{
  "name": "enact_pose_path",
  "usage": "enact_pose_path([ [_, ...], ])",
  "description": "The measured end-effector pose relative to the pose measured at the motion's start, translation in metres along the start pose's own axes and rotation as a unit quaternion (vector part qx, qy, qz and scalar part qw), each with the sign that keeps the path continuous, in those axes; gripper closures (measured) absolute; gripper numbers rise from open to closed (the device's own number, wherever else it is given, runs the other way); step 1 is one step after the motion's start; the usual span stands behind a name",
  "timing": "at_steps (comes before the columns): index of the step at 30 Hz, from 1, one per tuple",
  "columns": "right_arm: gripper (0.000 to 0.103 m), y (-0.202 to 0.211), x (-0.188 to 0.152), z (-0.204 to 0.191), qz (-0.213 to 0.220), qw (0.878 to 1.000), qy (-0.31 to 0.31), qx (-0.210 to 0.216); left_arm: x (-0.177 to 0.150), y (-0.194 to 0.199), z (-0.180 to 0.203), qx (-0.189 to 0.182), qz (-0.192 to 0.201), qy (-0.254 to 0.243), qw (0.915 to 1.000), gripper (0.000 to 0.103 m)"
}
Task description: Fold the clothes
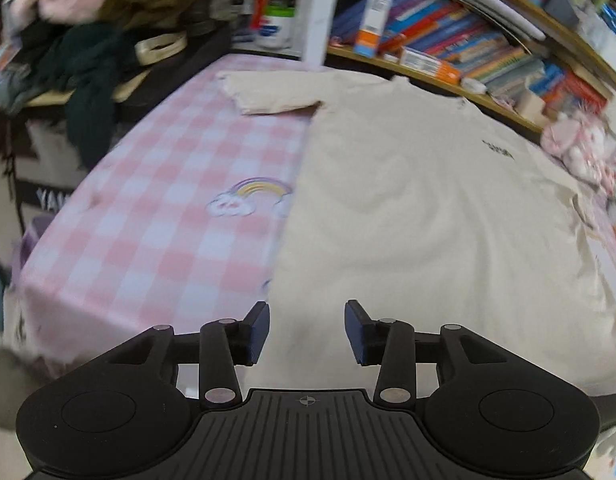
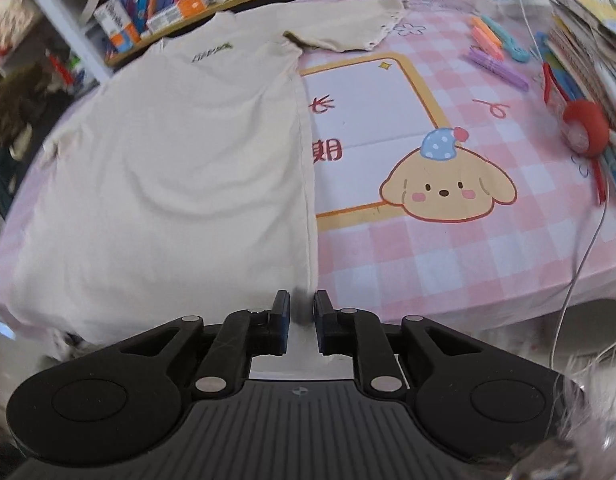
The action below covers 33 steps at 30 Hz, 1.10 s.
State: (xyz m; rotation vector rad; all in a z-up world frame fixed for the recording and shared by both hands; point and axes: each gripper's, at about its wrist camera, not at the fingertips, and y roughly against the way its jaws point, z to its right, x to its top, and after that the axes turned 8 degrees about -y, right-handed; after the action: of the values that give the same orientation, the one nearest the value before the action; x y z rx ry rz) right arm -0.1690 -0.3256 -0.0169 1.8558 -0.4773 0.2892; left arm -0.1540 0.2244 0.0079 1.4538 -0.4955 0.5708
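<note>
Shirt (image 2: 180,168) lay flat on the checked worktop (image 2: 447,248), its hem by both grippers, left gripper (image 1: 306,330) jaws spread, right gripper (image 2: 302,322) jaws nearly closed on nothing; folding seemed unstarted, next needing a hem pinch.

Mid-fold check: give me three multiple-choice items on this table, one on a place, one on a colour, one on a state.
1. In the right wrist view, the puppy print lies:
A) right of the T-shirt
B) under it
C) left of it
2. The T-shirt is:
A) dark green
B) cream
C) red
3. The left gripper is:
A) shut on a sleeve
B) shut on a book
C) open

Answers: A, the print shows on bare tablecloth right of the shirt's side seam; B, its cloth is plain cream; C, a clear gap stands between its pads.
</note>
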Motion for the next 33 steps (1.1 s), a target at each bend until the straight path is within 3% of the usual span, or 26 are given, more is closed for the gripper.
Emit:
enact_pose_path([
  [1,0.098,-0.001,-0.003,-0.003,-0.003,1.000,0.010,-0.003,0.001,-0.004,0.003,-0.001,-0.002,-0.005,1.0000,0.063],
  [4,0.098,0.002,-0.011,-0.007,0.011,0.999,0.032,-0.032,0.001,-0.012,0.006,-0.002,-0.011,-0.008,0.9999,0.063],
  [11,0.098,-0.002,-0.018,-0.009,0.012,0.999,0.008,-0.048,-0.001,-0.012,0.000,0.011,-0.014,-0.026,0.9995,0.062],
  [13,0.096,0.002,-0.018,-0.014,0.020,0.998,0.006,-0.054,0.002,-0.011,-0.004,0.022,-0.008,-0.028,0.9993,0.054],
  [14,0.093,0.004,-0.018,-0.016,0.023,0.998,0.006,-0.057,0.003,-0.010,-0.006,0.028,-0.006,-0.029,0.9992,0.047],
  [15,0.089,0.008,-0.017,-0.020,0.033,0.998,0.008,-0.060,0.004,-0.010,-0.008,0.034,-0.002,-0.032,0.9989,0.032],
  [16,0.071,0.013,-0.015,-0.023,0.047,0.997,0.012,-0.063,0.005,-0.010,-0.009,0.039,0.004,-0.036,0.9986,0.025],
  [17,0.059,0.016,-0.013,-0.029,0.063,0.996,0.019,-0.067,0.006,-0.010,-0.010,0.044,0.011,-0.042,0.9981,0.025],
  [20,0.058,0.022,-0.006,-0.047,0.111,0.990,0.044,-0.078,0.010,-0.014,-0.011,0.047,0.016,-0.054,0.9973,0.025],
  [24,0.052,0.006,0.003,-0.070,0.135,0.986,0.045,-0.085,0.013,-0.026,-0.008,0.051,0.012,-0.065,0.9965,0.024],
  [29,0.067,-0.029,0.006,-0.082,0.127,0.982,0.047,-0.133,0.013,-0.044,-0.013,0.058,-0.008,-0.055,0.9967,0.031],
  [32,0.078,-0.040,0.004,-0.078,0.113,0.983,0.029,-0.145,0.011,-0.043,-0.014,0.052,-0.004,-0.054,0.9972,0.049],
  [33,0.081,-0.043,0.003,-0.076,0.108,0.983,0.024,-0.149,0.010,-0.041,-0.015,0.049,-0.001,-0.056,0.9972,0.064],
])
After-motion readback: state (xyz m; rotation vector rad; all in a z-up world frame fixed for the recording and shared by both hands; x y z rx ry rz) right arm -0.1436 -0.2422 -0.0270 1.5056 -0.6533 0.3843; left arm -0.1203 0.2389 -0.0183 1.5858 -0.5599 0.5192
